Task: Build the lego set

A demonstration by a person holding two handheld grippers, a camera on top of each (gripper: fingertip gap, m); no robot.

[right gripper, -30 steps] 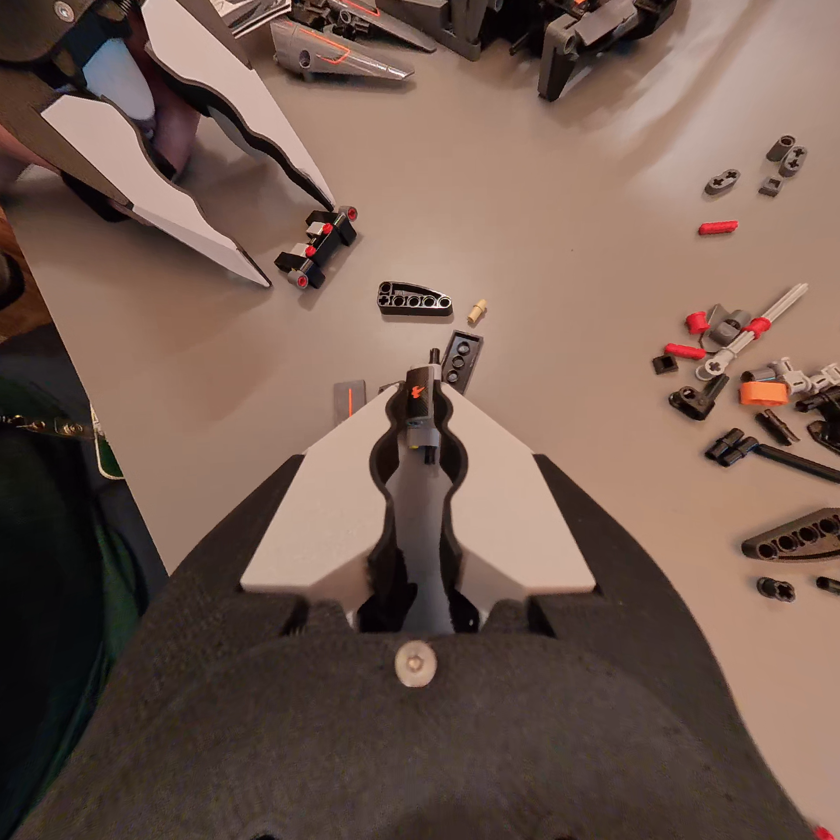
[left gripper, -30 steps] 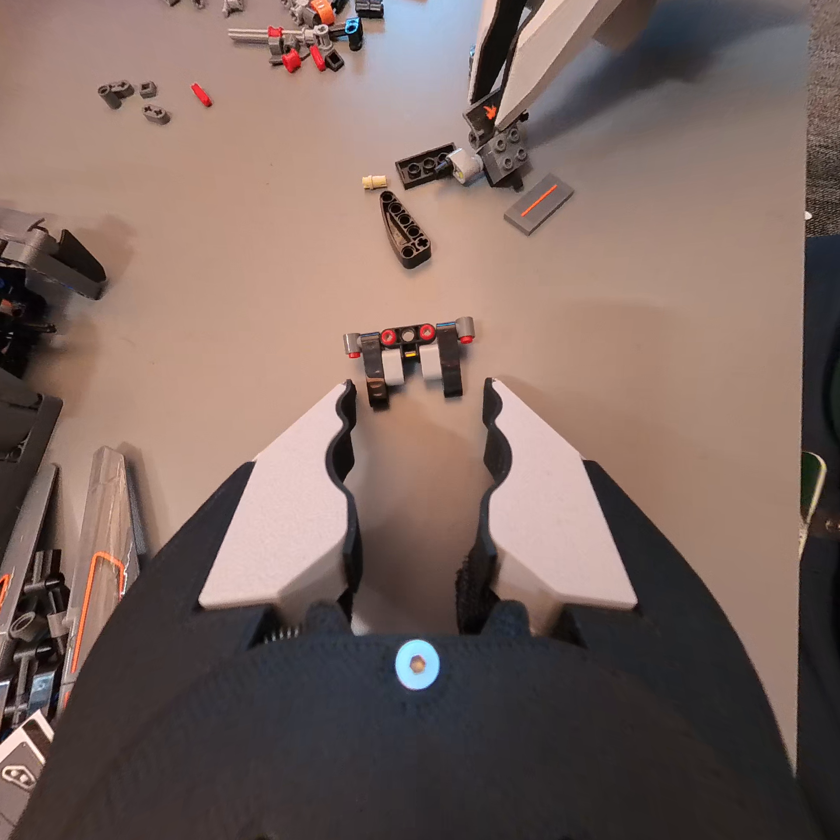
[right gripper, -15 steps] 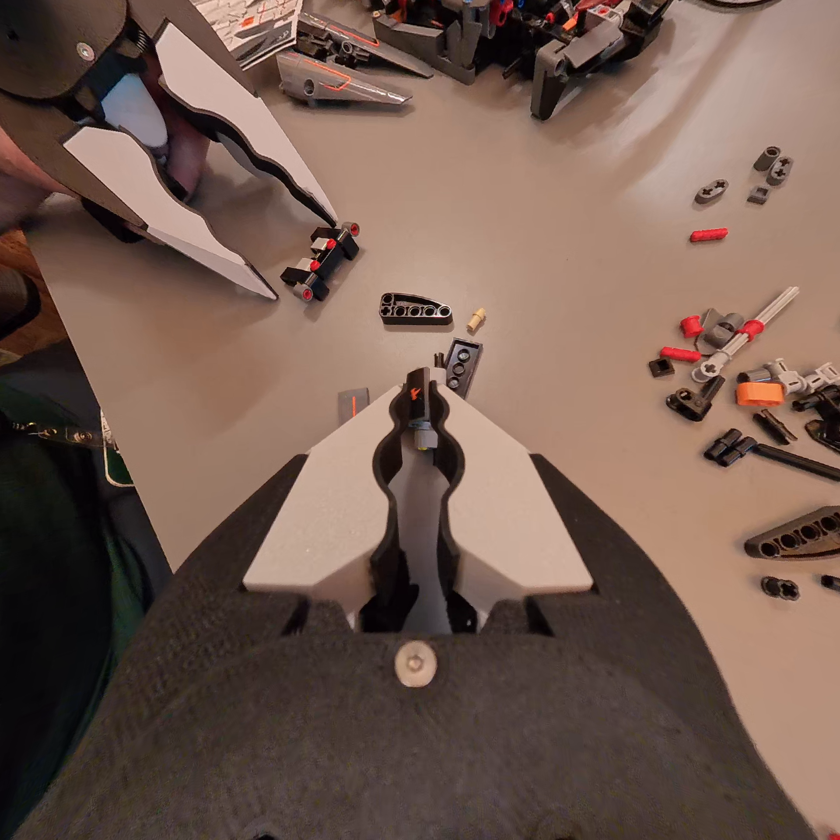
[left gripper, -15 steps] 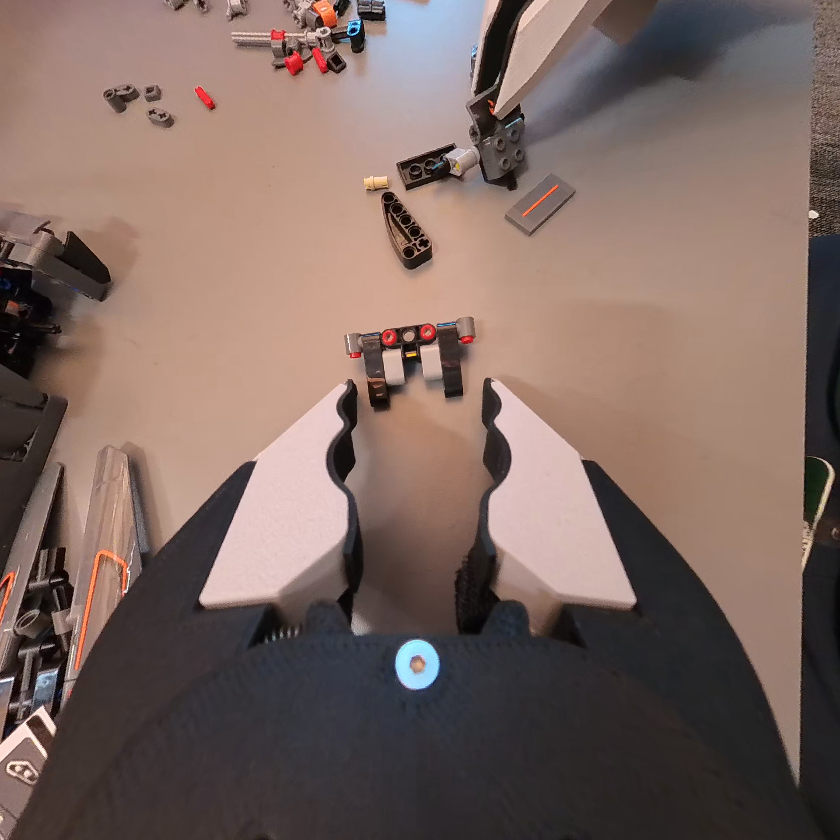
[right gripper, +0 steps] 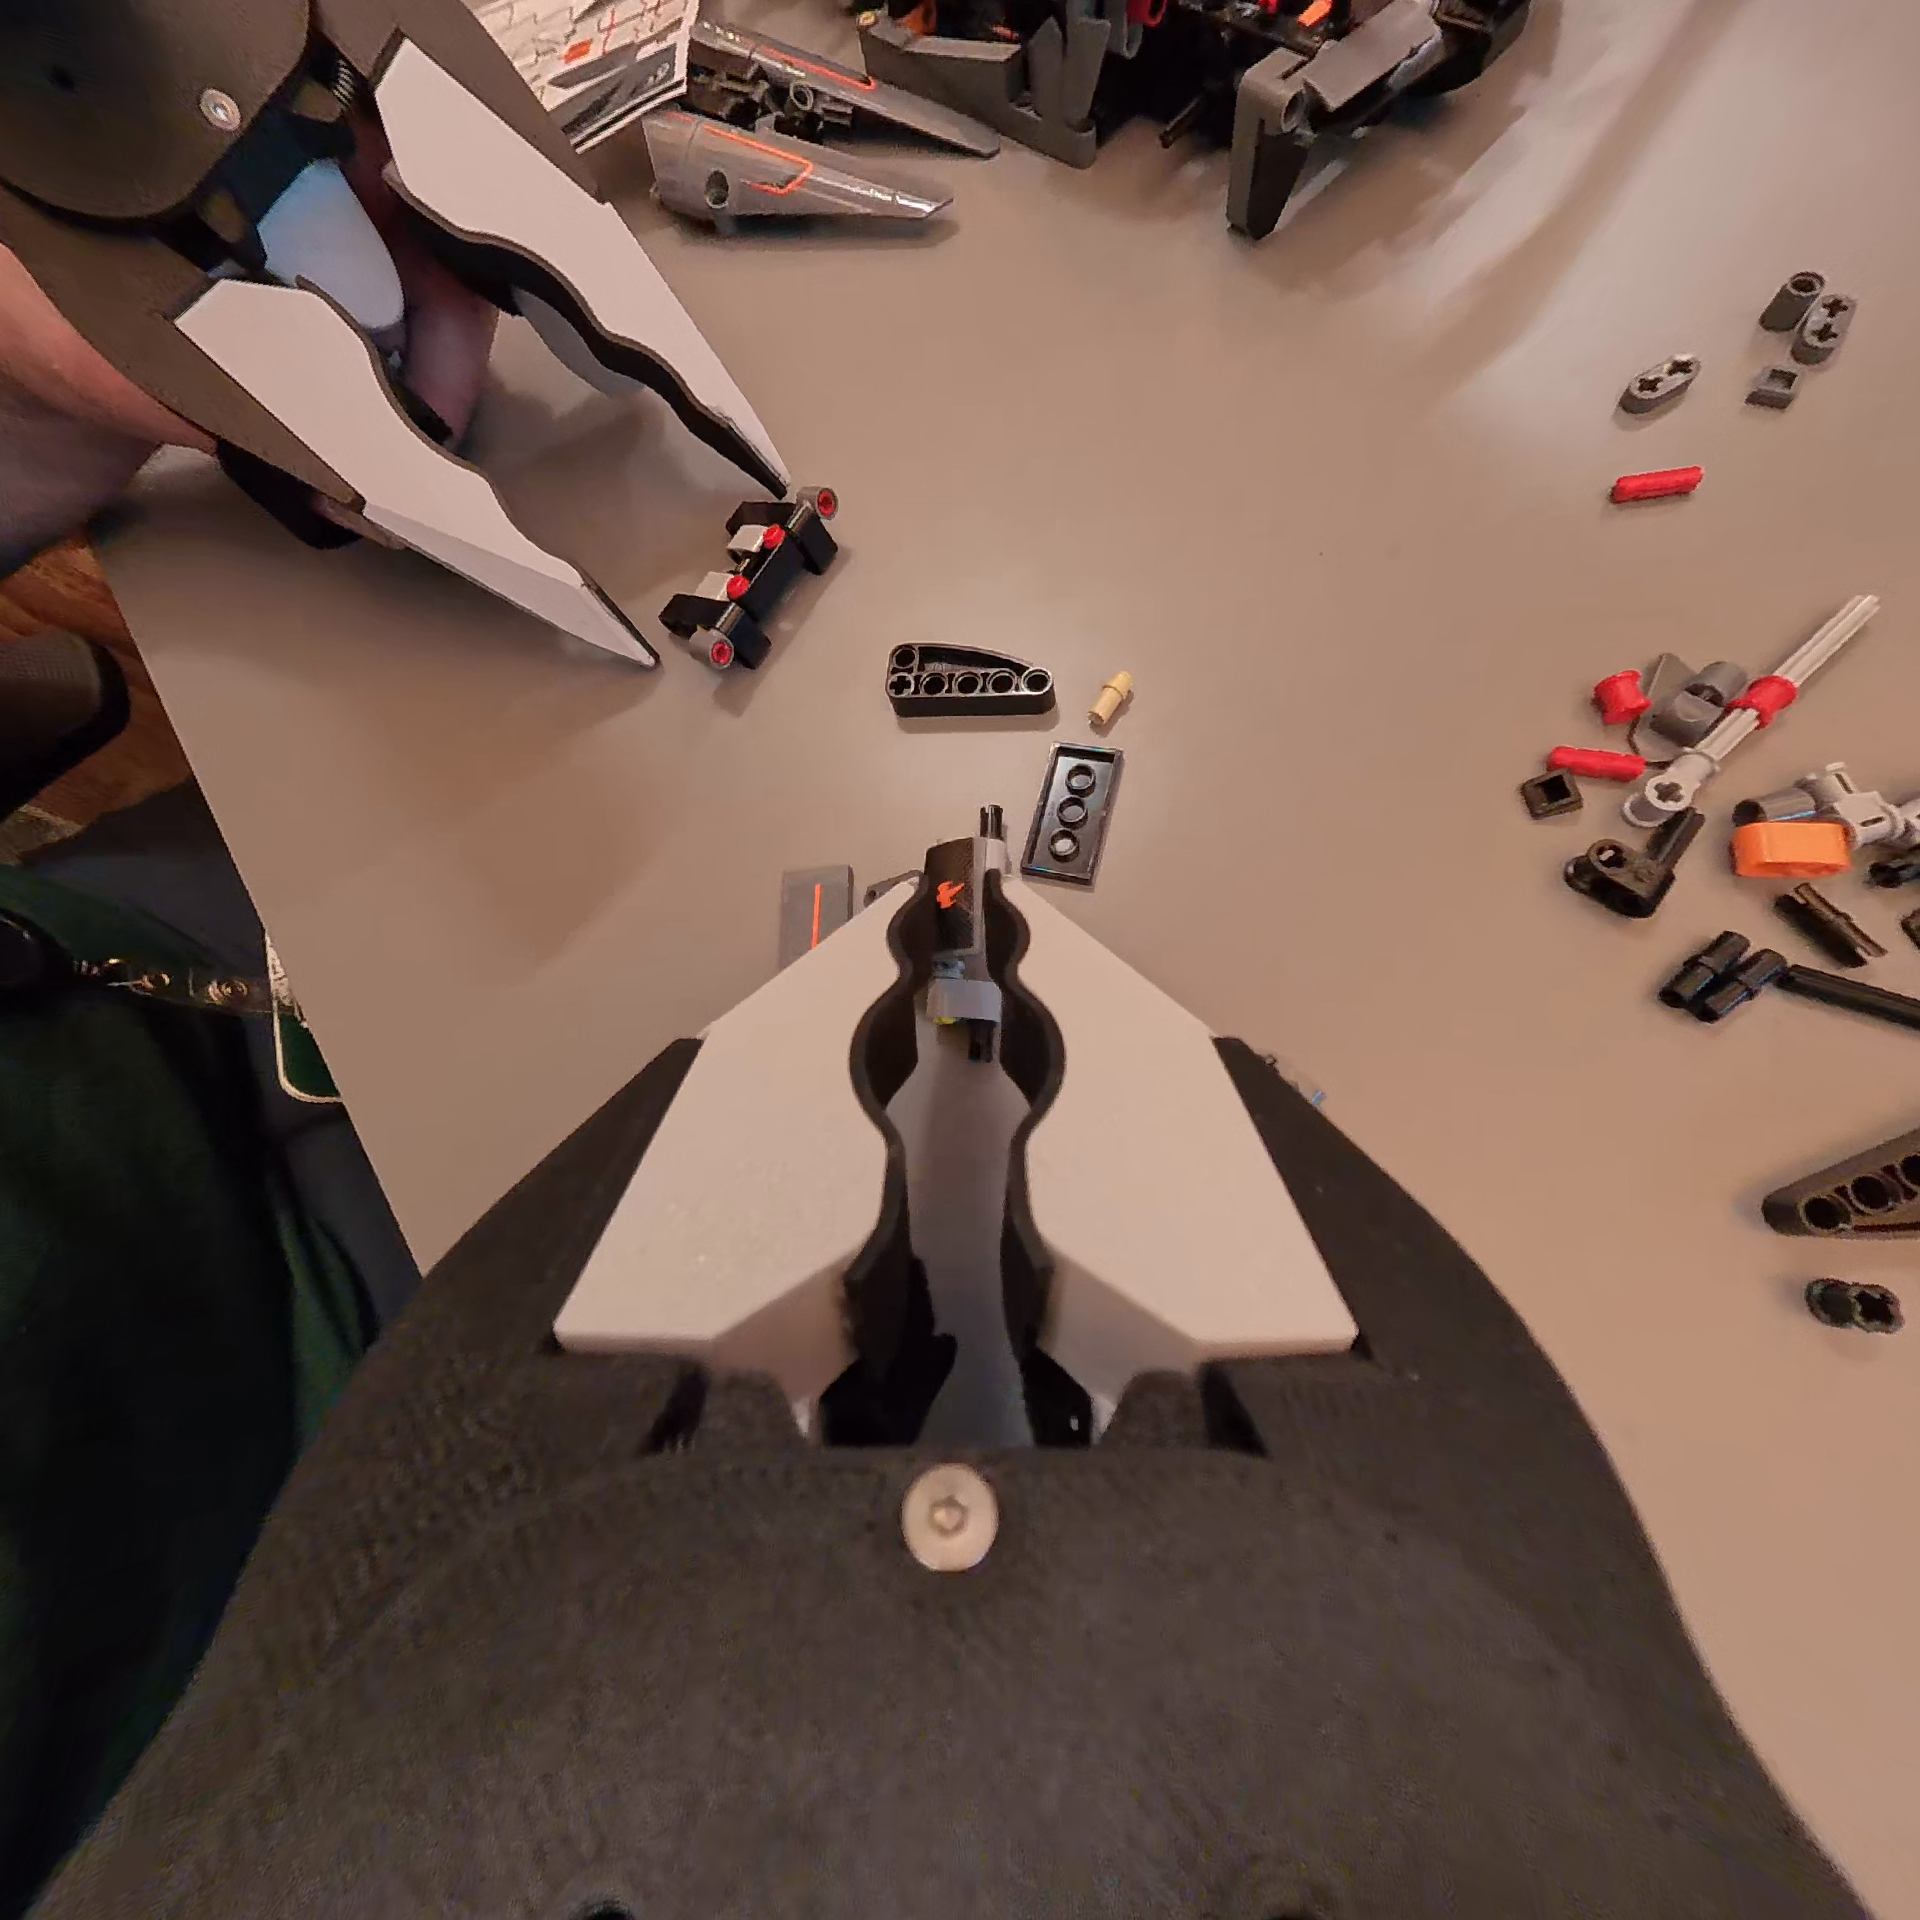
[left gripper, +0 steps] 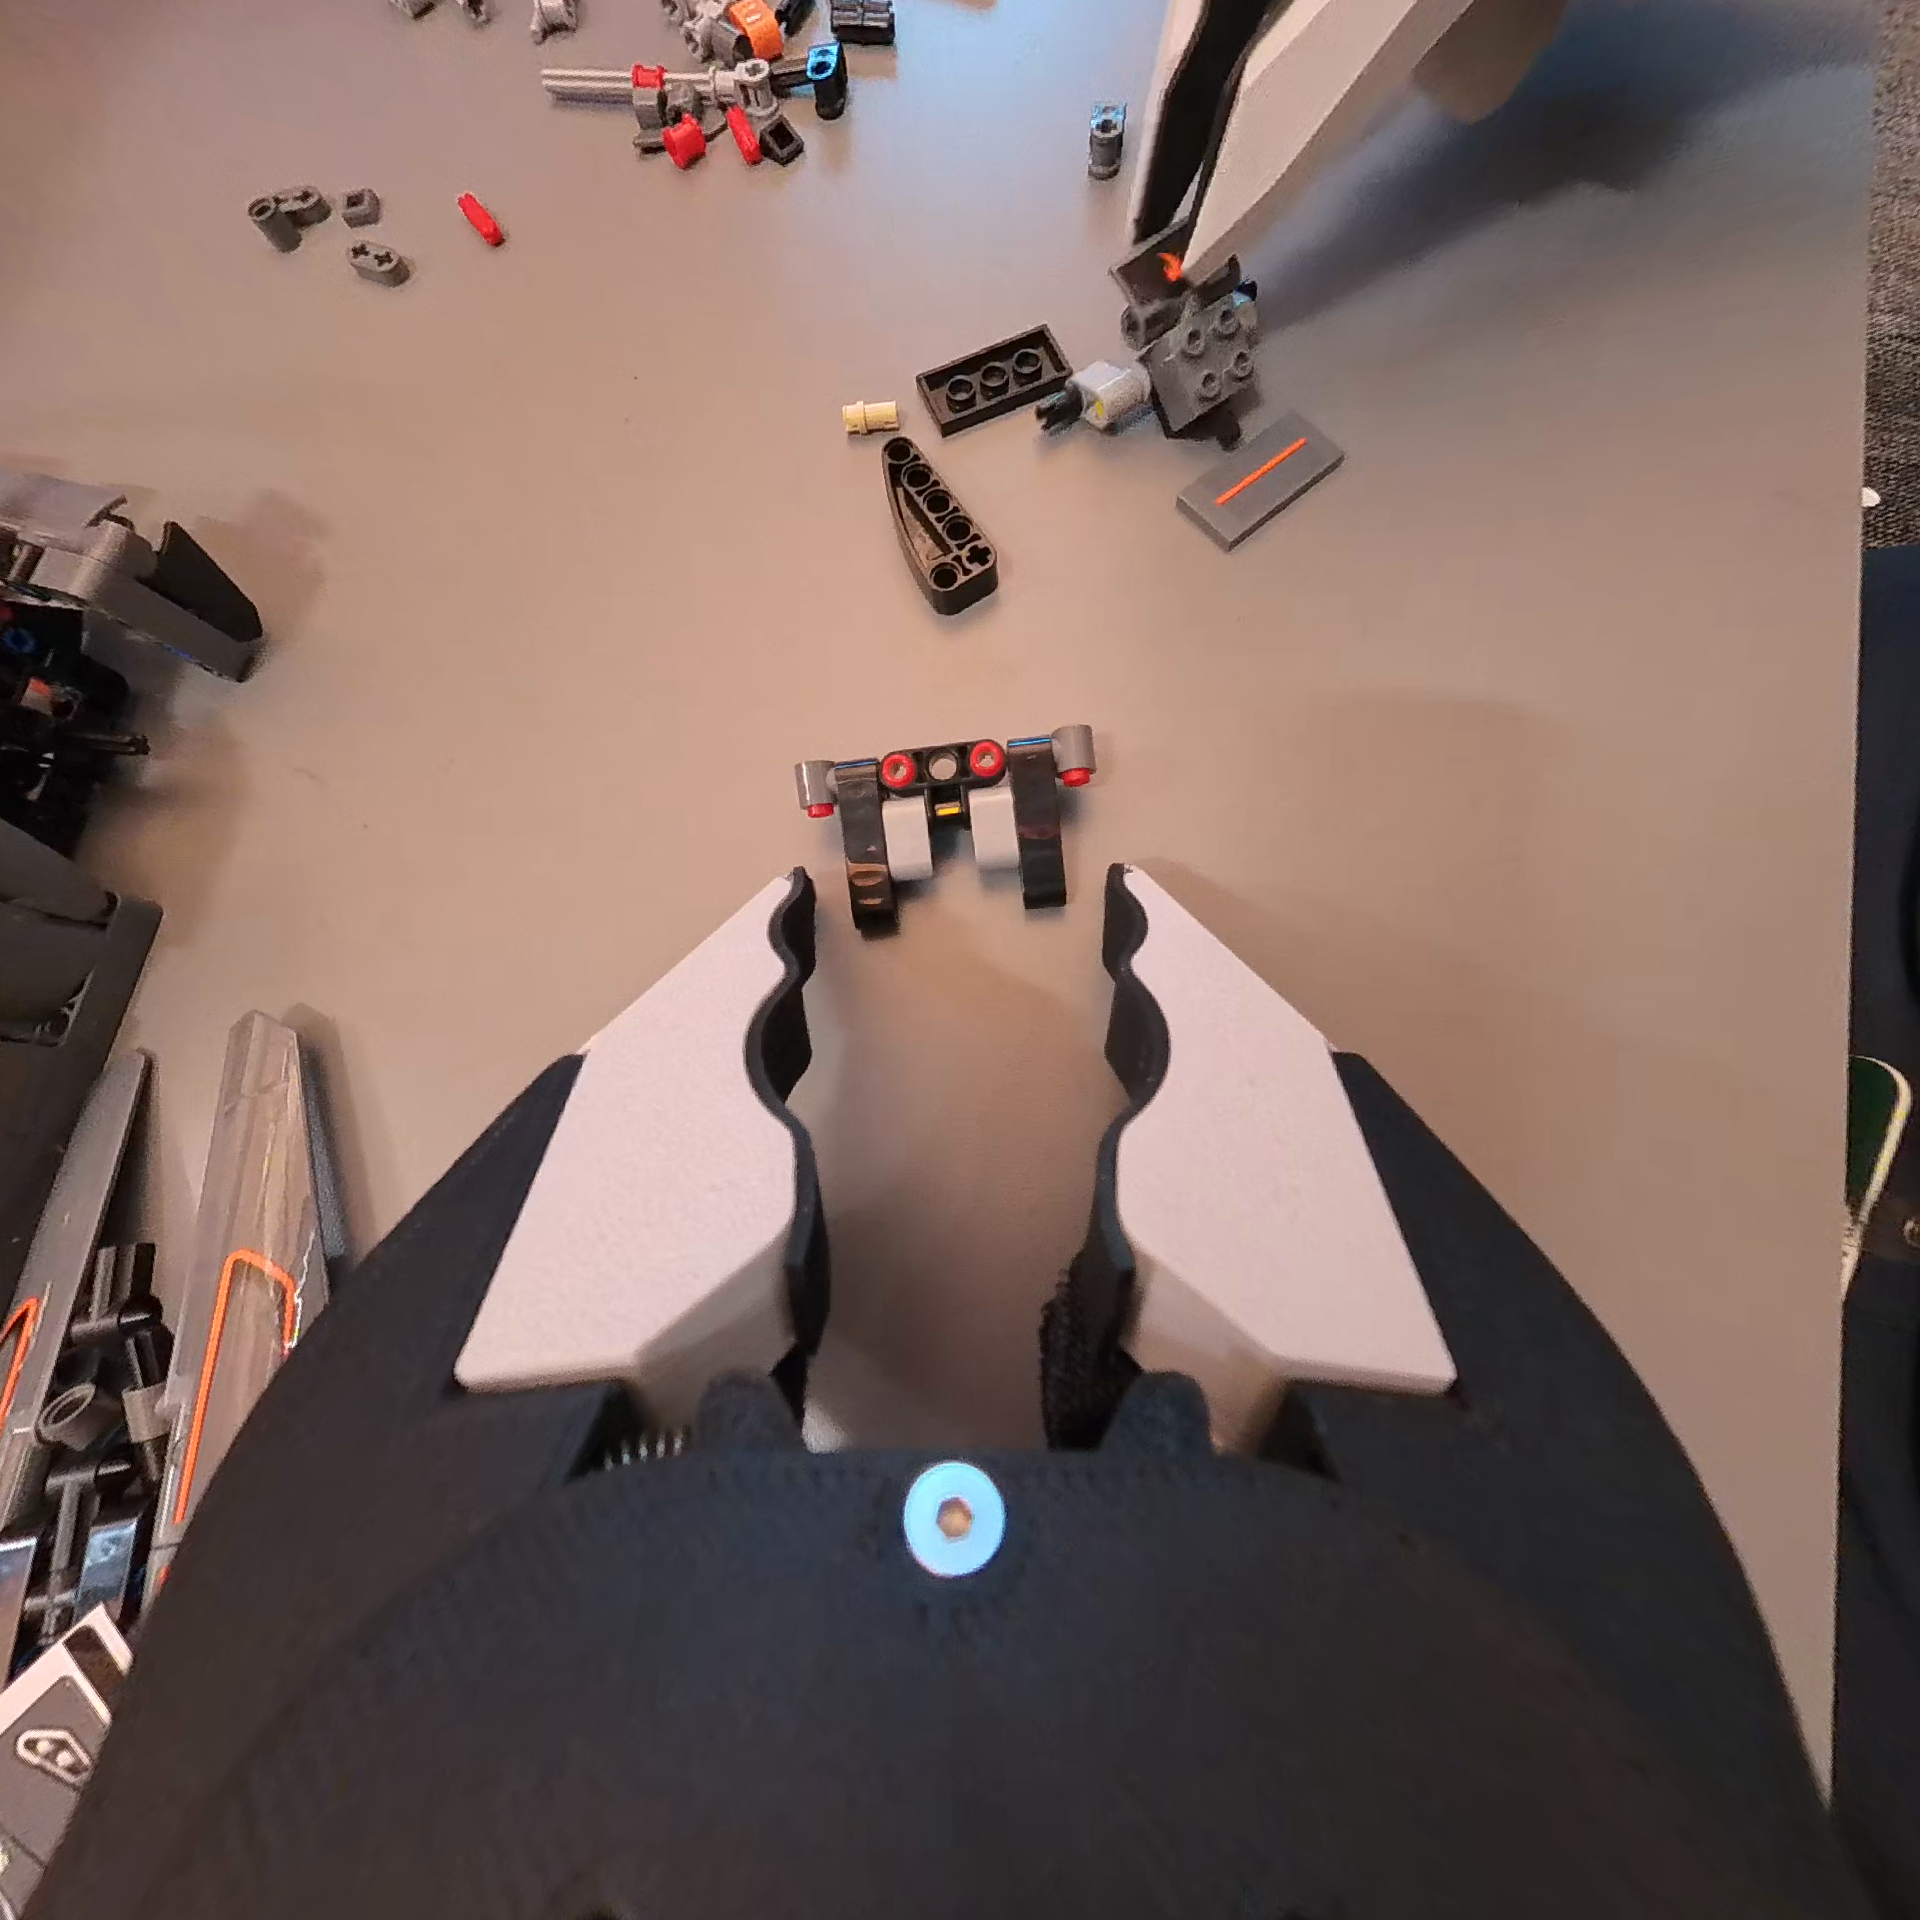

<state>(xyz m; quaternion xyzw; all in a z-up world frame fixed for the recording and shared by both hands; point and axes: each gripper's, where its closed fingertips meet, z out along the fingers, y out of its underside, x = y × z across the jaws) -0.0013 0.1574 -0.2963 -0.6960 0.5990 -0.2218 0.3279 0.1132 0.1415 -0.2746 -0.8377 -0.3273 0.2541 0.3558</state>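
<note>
Left hand-held gripper (left gripper: pixel 954 883): spread wide, straddling black-grey sub-assembly (left gripper: pixel 943 808) mid-frame on bench (left gripper: pixel 1455 831), apparently for pickup. Right hand-held gripper (right gripper: pixel 961 883): clamped on small dark piece (right gripper: pixel 958 906), likely for joining.

My left gripper (left gripper: pixel 956 883) shows matt grey finger (left gripper: pixel 665 1174) faces on a grainy black printed body, with 1 shiny metal screw (left gripper: pixel 953 1519). The table (left gripper: pixel 520 520) looks smooth and matt. The small black assembly (left gripper: pixel 940 821) is glossy plastic.

Grey matte table (left gripper: pixel 1455 935), dark carpet floor (left gripper: pixel 1893 260) beyond its edge, soft daylight
</note>
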